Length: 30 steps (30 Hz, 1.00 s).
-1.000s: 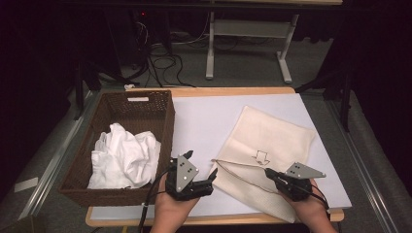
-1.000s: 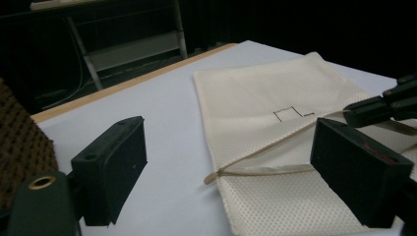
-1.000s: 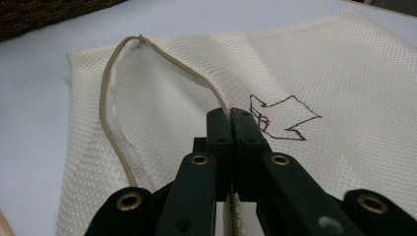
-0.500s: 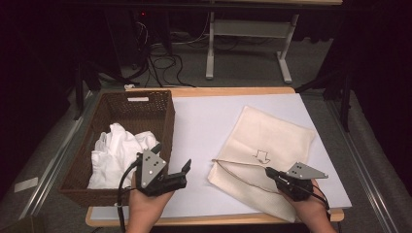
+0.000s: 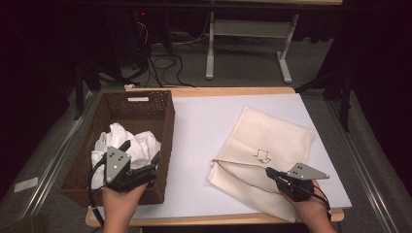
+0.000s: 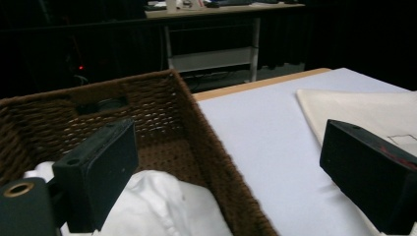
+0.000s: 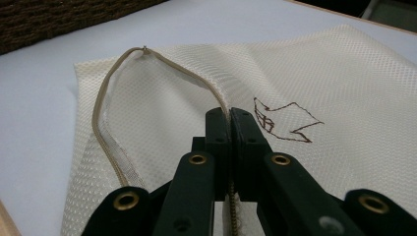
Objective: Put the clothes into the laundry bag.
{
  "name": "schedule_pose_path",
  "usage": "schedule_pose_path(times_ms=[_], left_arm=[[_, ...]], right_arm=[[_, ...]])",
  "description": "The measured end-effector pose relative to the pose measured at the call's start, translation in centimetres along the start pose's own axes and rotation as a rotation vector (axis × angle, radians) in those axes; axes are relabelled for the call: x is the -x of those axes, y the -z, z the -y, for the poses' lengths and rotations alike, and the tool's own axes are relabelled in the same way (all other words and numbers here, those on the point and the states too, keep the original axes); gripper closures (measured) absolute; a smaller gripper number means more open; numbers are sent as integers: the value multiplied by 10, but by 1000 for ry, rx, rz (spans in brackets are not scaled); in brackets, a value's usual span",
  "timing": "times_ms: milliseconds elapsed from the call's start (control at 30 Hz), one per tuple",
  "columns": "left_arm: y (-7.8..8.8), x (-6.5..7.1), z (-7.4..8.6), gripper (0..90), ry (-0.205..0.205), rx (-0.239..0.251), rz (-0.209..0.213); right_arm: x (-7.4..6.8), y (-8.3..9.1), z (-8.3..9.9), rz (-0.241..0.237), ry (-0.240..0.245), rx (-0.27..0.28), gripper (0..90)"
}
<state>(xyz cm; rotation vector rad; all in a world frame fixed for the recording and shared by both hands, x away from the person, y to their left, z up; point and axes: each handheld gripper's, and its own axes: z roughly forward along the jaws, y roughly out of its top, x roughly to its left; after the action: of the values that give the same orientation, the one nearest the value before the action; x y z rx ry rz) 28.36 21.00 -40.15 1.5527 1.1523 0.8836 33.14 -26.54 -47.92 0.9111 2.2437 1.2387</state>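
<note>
Two grippers: left gripper (image 5: 141,154) wide over basket (image 5: 138,112); right gripper (image 7: 230,117) pinches bag's zipper edge (image 7: 209,88).

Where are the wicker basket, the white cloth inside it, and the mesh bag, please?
wicker basket (image 5: 167,121): high view, right wall.
white cloth (image 5: 141,143): high view, crumpled top folds.
mesh bag (image 5: 272,133): high view, bare middle of the fabric.

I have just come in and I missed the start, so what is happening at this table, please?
A person works with two hand-held grippers. The right gripper is shut on the zipper edge of a cream mesh bag lying on the table, holding its mouth open. The left gripper, open, is over the wicker basket, above the white cloth inside.
</note>
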Motion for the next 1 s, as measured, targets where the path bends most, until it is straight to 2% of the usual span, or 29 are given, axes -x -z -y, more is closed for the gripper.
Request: schedule_pose_path(times_ms=[433, 467, 533, 633, 800, 1000], left_arm=[[14, -32, 5, 81, 28, -1, -74], [17, -36, 7, 81, 25, -6, -94], [18, -40, 9, 81, 33, -3, -108], [19, -44, 11, 81, 42, -2, -114], [17, -47, 16, 81, 78, -3, -96], [13, -45, 17, 81, 78, -5, -85]], right_arm=[[1, 2, 0, -1, -6, 2, 877], [1, 2, 0, -2, -4, 4, 877], [1, 2, 0, -2, -8, 3, 877], [1, 2, 0, -3, -9, 3, 876], [1, 2, 0, 0, -11, 6, 876], [1, 1, 0, -8, -19, 12, 877]])
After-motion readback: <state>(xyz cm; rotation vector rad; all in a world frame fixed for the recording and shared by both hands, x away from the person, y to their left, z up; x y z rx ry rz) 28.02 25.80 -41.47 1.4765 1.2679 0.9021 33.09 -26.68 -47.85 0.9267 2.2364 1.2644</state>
